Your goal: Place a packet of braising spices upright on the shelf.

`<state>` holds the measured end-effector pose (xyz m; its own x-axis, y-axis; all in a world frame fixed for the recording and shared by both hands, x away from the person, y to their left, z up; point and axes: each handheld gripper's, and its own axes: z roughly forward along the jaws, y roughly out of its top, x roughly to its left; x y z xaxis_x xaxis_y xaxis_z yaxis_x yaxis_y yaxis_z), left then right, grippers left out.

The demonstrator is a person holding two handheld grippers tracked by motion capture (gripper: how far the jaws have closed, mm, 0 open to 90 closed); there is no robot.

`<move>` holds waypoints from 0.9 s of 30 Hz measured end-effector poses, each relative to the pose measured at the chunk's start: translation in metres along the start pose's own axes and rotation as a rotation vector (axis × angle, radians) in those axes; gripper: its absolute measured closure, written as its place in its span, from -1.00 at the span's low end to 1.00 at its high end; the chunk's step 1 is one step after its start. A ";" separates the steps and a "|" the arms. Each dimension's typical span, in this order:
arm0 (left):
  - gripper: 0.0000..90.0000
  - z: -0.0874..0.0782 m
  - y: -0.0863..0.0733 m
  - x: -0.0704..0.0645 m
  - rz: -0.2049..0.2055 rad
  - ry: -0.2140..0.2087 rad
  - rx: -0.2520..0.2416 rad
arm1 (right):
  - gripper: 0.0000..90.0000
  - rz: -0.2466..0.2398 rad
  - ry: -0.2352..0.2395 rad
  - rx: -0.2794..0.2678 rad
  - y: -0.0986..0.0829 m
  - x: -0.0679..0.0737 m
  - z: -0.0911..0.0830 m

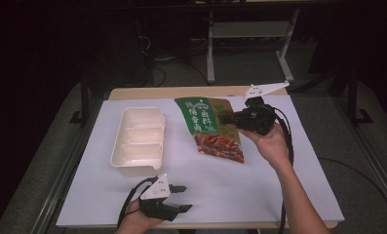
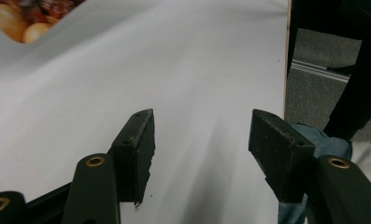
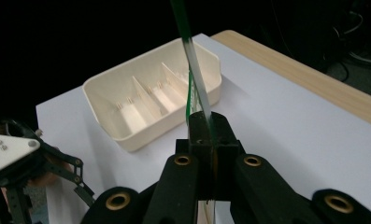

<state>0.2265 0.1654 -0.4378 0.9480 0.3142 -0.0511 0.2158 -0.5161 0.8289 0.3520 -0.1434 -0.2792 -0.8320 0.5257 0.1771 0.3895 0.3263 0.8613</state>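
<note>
Broadly, the table (image 1: 298,195) carries a white sheet over its wooden top, and everything sits on that sheet. Largest on it is the cream tray (image 1: 137,140), a shallow box split by dividers into compartments, lying at the left half with its long side running away from the person. To its right, well apart from it, is the green food pouch (image 1: 208,126), printed with a picture of food at its near end; its far right part is lifted off the sheet. The right hand-held gripper (image 1: 228,118) is clamped on that pouch's right edge, and the right gripper view shows the thin edge pinched between its closed jaws. The left hand-held gripper (image 1: 183,198) hovers near the table's front edge, jaws spread apart with nothing between them.
</note>
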 end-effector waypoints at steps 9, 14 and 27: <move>-0.11 -0.002 0.000 0.000 0.006 0.009 -0.017 | 1.00 -0.022 0.024 -0.017 0.019 0.006 0.016; -0.12 -0.003 -0.001 0.001 0.010 0.018 -0.023 | 1.00 -0.034 0.042 -0.025 0.030 0.011 0.027; -0.14 -0.006 0.000 0.001 0.013 0.013 -0.041 | 1.00 -0.055 0.076 -0.061 0.055 0.020 0.052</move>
<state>0.2258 0.1704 -0.4349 0.9475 0.3181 -0.0327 0.1931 -0.4877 0.8514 0.3769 -0.0739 -0.2534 -0.8798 0.4468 0.1624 0.3196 0.3032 0.8977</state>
